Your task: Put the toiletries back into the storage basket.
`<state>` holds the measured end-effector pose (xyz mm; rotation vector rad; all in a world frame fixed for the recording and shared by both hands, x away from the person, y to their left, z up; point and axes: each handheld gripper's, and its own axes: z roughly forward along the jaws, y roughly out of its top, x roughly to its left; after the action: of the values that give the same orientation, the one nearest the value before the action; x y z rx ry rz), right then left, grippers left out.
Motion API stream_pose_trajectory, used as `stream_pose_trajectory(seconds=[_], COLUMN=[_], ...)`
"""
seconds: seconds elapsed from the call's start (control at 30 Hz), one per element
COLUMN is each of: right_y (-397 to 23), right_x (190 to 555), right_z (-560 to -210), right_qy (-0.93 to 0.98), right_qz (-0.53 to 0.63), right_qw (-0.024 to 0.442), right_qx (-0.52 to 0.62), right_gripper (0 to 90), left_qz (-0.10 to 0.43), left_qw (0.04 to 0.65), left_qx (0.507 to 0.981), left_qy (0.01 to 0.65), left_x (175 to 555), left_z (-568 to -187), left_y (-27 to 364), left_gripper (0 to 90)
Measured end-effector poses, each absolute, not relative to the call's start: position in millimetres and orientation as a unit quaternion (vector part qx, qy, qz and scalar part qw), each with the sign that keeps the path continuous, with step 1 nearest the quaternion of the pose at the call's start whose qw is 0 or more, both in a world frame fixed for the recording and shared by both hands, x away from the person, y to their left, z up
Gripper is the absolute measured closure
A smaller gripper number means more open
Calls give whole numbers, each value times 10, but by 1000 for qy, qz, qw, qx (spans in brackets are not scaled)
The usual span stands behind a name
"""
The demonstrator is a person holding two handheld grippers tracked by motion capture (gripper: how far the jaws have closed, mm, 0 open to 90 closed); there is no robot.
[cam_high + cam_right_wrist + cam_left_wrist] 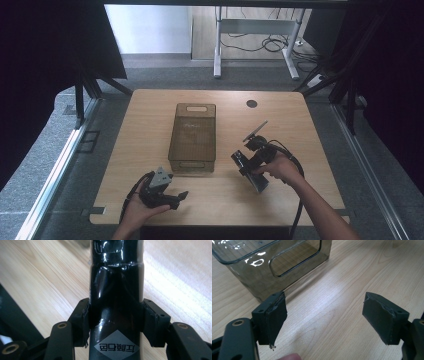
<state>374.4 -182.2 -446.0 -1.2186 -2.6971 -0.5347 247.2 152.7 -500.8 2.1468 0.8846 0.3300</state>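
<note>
A black glossy bottle-like thing [257, 182] with a grey diamond label is lifted off the wooden table [145, 115] at the right, lying tilted in the air. My right gripper [250, 165] is shut on it; in the right gripper view both pads press the sides of the black thing [116, 287], and the gripper [116, 320] grips it just above the label. My left gripper [179, 198] rests low near the table's front edge. It [324, 320] stands open over bare wood with nothing between its pads, just short of the smoky bin [262, 277].
The smoky see-through bin [192, 165] stands lengthwise in the middle of the table with cut-out handles at both ends. A round black hole [251, 103] sits at the table's far side. Dark curtains and metal rails flank the table.
</note>
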Motion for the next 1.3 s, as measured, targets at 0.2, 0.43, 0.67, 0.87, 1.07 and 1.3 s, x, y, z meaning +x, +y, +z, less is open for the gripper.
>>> stream_pose_trajectory(seconds=[0.2, 0.43, 0.67, 0.87, 1.07, 1.3], right_y=[-1822, -1733, -1614, -1454, -1329, -1191], right_x=[3780, 3828, 3914, 3987, 4072, 4174], right_z=[-4331, -4148, -4028, -3933, -3886, -3856], right_qy=[-886, -884, -883, -885, -885, -882], right_qz=[-203, -223, -233, -236, -239, -239], right_qw=[76, 79, 80, 84, 82, 82], right_qx=[-410, -402, -401, -394, -392, -398], right_gripper=[459, 459, 461, 461, 461, 461], left_qz=[131, 129, 130, 129, 129, 129], left_qw=[390, 386, 387, 389, 386, 387], left_qx=[842, 844, 844, 843, 845, 844], left_qy=[349, 348, 349, 350, 347, 349], left_x=[2464, 2466, 2470, 2470, 2472, 2479], left_z=[-4994, -5013, -5010, -5013, -5022, -5021], left_y=[1536, 1513, 1527, 1521, 1514, 1533], left_gripper=[199, 199, 199, 199, 199, 199])
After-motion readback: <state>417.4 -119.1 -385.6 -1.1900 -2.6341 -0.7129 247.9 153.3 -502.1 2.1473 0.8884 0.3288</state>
